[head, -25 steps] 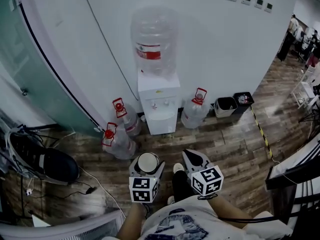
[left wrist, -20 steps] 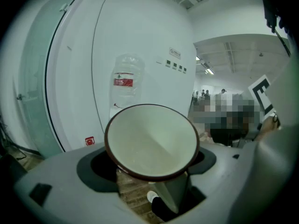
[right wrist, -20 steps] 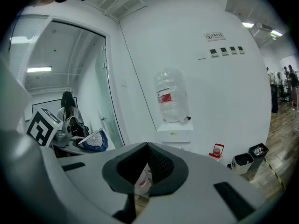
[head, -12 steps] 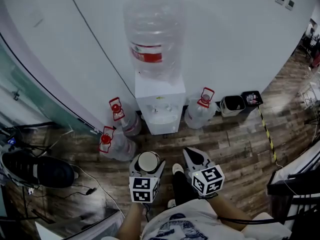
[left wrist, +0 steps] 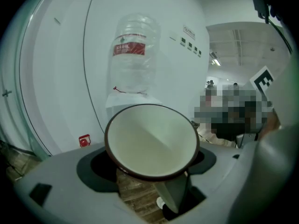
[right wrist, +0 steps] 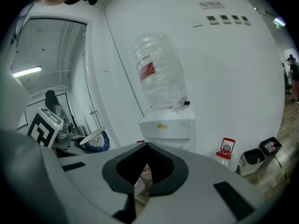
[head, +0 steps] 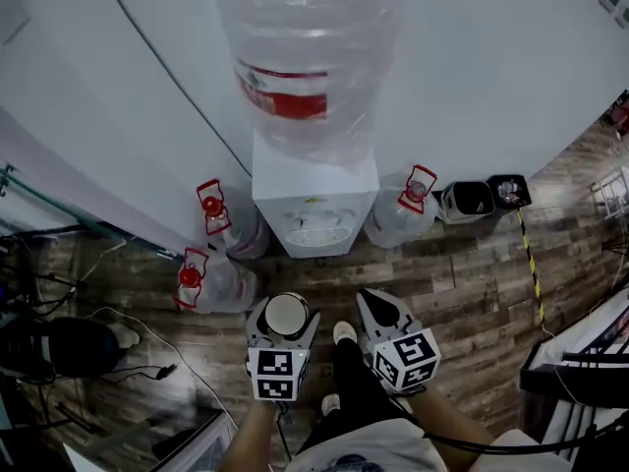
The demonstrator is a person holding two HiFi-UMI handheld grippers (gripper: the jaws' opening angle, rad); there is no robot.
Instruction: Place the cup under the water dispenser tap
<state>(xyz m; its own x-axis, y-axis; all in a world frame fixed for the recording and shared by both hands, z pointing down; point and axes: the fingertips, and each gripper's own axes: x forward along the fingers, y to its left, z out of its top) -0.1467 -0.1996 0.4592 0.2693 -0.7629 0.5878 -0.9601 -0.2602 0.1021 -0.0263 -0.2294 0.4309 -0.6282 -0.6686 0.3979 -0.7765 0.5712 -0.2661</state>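
A white cup with a dark rim sits between the jaws of my left gripper, which is shut on it, mouth facing up. The white water dispenser stands against the wall ahead, a large clear bottle with a red label on top. Its tap recess faces me, about a step beyond the cup. My right gripper is shut and empty, to the right of the left one.
Full water jugs with red handles stand left of the dispenser and one right of it. Two small bins sit along the wall further right. A dark round object and cables lie on the wooden floor at left.
The view has closed in on the dispenser, which now looms larger and nearer. Both grippers hold the same pose, the cup still in the left one.
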